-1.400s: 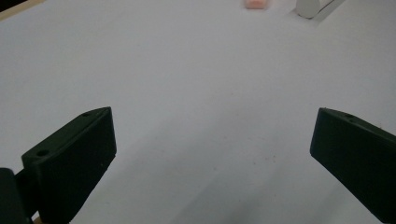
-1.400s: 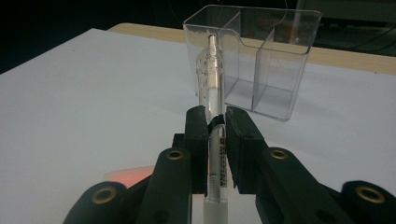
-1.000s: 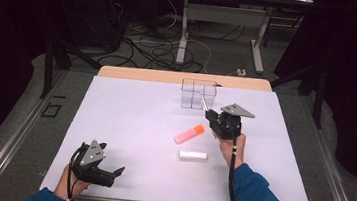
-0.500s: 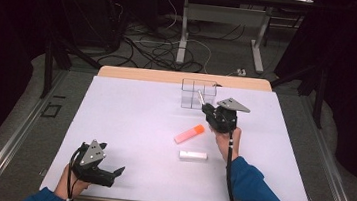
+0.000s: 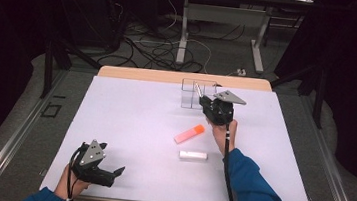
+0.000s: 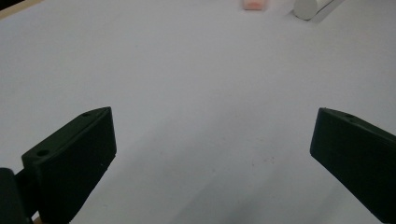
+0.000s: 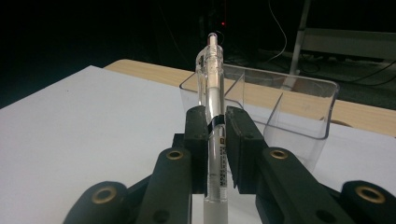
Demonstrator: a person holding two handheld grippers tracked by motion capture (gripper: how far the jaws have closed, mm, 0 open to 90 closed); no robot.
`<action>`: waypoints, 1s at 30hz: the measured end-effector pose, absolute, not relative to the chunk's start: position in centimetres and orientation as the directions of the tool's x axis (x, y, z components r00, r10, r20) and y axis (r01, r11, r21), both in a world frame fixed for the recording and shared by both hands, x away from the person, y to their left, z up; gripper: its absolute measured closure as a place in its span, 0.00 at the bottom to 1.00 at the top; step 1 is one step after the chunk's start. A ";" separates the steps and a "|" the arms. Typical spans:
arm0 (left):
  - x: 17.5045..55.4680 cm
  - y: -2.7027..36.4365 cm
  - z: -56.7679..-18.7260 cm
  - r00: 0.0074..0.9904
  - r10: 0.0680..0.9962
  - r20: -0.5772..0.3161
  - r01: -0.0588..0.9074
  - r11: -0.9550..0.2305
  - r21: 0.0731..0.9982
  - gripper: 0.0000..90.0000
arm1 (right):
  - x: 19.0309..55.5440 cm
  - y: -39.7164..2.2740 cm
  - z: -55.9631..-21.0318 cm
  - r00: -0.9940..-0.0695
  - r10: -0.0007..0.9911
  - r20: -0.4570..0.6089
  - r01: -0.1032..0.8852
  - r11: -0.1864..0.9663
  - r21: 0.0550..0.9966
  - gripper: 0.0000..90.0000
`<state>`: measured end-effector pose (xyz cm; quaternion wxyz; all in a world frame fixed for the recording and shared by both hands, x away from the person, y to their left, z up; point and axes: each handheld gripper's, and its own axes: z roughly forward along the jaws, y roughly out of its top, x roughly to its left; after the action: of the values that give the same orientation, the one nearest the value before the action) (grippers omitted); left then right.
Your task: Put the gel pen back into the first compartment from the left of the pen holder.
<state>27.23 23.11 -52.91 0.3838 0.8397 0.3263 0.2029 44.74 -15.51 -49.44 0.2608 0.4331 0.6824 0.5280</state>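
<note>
A: What is the right claw (image 7: 215, 123) doing?

B: It is gripping a clear pen (image 7: 213, 88), its jaws pressing on the barrel, tip pointing up and forward. In the high view the pen (image 5: 198, 89) is now hanging over the near wall of the clear divided box (image 5: 197, 93) at about twelve o'clock on the white surface (image 5: 129, 120).

A: And a second ago?

B: The right claw (image 5: 206, 102) was sitting farther toward two o'clock, beside the box. It has been carrying the pen toward eleven o'clock, so the pen is almost lined up with a compartment. I judge the drop is the next step.

A: The left claw (image 5: 118, 170)?

B: It is resting at seven o'clock near the surface edge, jaws standing wide apart with nothing between them, unchanged from before.

A: Anything left lying?

B: An orange marker (image 5: 189, 134) and a white stick (image 5: 193, 155) are lying near the middle, at about five o'clock from the box, where they lay before.
</note>
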 end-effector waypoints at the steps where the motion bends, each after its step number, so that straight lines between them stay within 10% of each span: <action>1: 27.2 23.1 -52.9 0.705 0.704 0.090 0.392 -0.492 0.777 0.00 | 44.9 -15.4 -49.3 -0.488 0.867 0.101 0.313 0.066 0.947 0.88; 30: 27.3 23.3 -52.9 0.708 0.701 0.087 0.394 -0.494 0.775 0.00 | 50.6 -12.5 -47.5 -0.517 0.854 0.056 0.236 0.079 0.968 0.88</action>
<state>27.32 23.25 -52.91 0.3834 0.8408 0.3255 0.2004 50.59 -12.50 -47.45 0.2825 0.4019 0.6782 0.5467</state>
